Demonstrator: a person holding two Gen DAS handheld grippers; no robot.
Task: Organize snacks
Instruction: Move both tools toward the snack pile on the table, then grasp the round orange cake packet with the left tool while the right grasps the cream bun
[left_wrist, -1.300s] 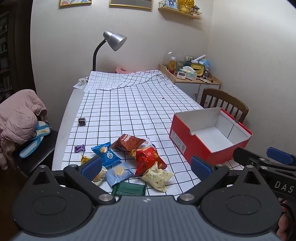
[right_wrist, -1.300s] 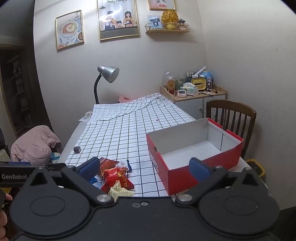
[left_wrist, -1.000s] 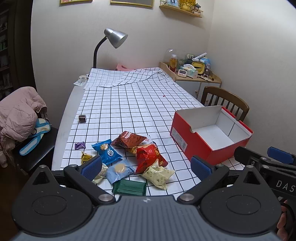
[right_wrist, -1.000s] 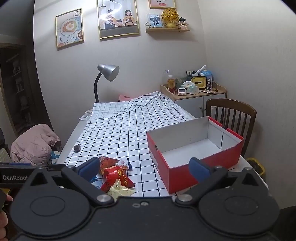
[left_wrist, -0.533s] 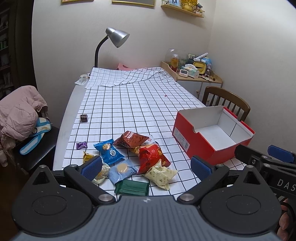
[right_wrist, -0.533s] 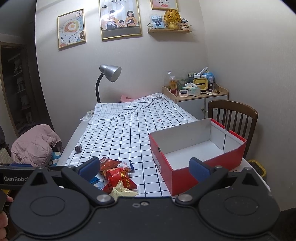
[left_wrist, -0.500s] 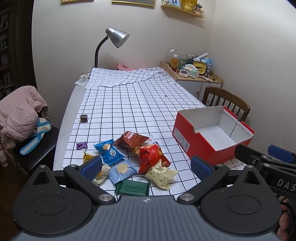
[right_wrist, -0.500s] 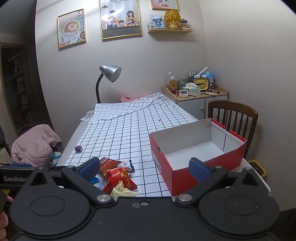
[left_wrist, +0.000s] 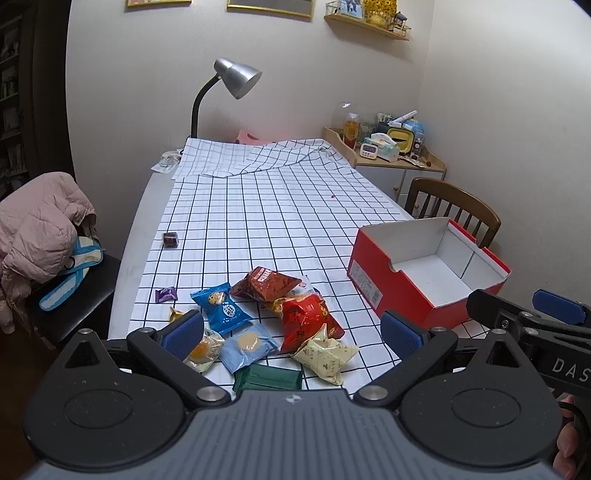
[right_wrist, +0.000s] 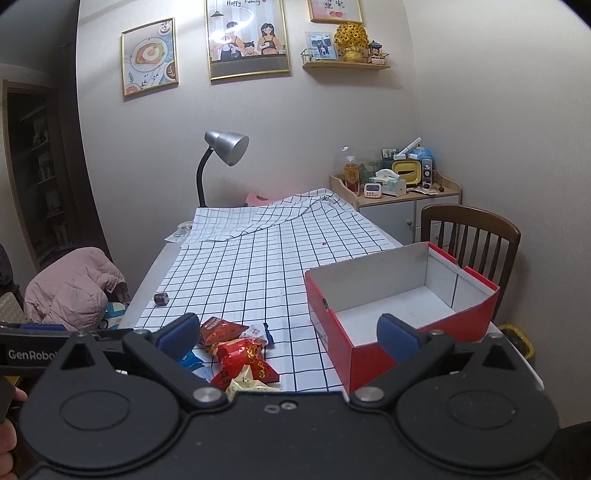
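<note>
You are holding both tools above the near edge of the table, and both are spread wide with nothing between the pads: the left gripper (left_wrist: 291, 330) is hanging right over the snack pile, while the right gripper (right_wrist: 288, 332) is sitting further to your right, facing the front corner of the red box (right_wrist: 373, 354). Nearest to you under the left tool, the green packet (left_wrist: 267, 378) is lying flat with its long axis running left to right, across the fingers' line of approach. Just beyond it, the cream packet (left_wrist: 327, 356) and the pale blue packet (left_wrist: 247, 345) are lying side by side, then the red bag (left_wrist: 304, 319), the blue cookie packet (left_wrist: 219, 306) and the brown bag (left_wrist: 267, 282). The box is sitting empty, well to the right of the pile and beyond it. So I judge your left hand is the nearer 1 for the first pick.
</note>
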